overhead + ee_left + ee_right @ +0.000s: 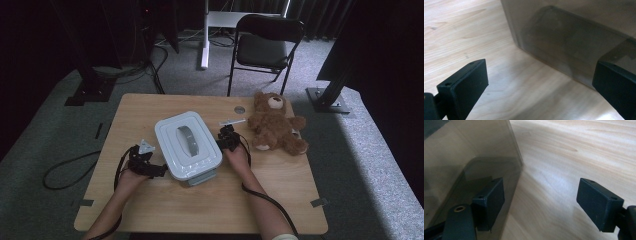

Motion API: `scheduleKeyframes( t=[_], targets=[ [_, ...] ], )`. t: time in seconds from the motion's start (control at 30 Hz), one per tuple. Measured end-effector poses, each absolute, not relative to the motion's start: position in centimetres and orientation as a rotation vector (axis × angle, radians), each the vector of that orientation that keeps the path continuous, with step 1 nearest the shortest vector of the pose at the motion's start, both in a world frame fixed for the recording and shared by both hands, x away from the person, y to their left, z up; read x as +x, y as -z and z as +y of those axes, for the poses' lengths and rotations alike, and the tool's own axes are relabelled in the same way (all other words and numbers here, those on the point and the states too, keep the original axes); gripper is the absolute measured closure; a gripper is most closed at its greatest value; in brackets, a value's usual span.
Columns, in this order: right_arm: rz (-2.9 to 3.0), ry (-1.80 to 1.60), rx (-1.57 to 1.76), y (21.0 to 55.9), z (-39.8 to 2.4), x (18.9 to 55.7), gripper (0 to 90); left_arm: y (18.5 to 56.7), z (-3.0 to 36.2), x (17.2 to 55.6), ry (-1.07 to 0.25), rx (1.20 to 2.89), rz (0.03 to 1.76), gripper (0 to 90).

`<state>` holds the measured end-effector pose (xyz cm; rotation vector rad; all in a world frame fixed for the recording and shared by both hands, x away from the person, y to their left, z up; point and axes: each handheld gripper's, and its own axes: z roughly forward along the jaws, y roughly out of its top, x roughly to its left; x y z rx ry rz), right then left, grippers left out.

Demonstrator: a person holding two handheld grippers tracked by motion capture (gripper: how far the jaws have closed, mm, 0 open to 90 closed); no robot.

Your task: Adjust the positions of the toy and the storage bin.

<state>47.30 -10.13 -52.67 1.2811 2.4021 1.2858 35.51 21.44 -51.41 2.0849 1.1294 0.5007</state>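
Note:
A pale grey lidded box (187,145) with a grey handle on top stands in the middle of the wooden table (200,210). My left gripper (159,170) sits at the box's left front side, held by a hand. In the left gripper view my left gripper (539,72) stands open, with the box's cloudy wall (564,37) right ahead and its right jaw close to that wall. My right gripper (223,136) is at the box's right side. In the right gripper view my right gripper (541,192) is open, its left jaw beside the box wall (461,157) and bare table between the jaws.
A brown teddy bear (274,122) lies at the table's back right. A small white piece (231,121) and a round grey cap (239,109) lie behind the right gripper. A black chair (265,45) stands beyond the table. A cable (65,170) loops on the floor at left.

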Motion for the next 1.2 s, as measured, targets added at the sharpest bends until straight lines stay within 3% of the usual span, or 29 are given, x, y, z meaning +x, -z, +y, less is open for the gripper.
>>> scheduleKeyframes(
  t=[0.97,1.2],
  targets=[
    [2.434,-1.263,1.099,51.7,-14.2,43.3,23.5,51.7,17.5,31.9,-0.444,2.145,1.033,0.9],
    [2.393,-1.200,1.101,52.2,-14.7,43.2,16.8,52.4,18.2,31.9,-0.397,2.135,1.000,0.9]
  ],
)
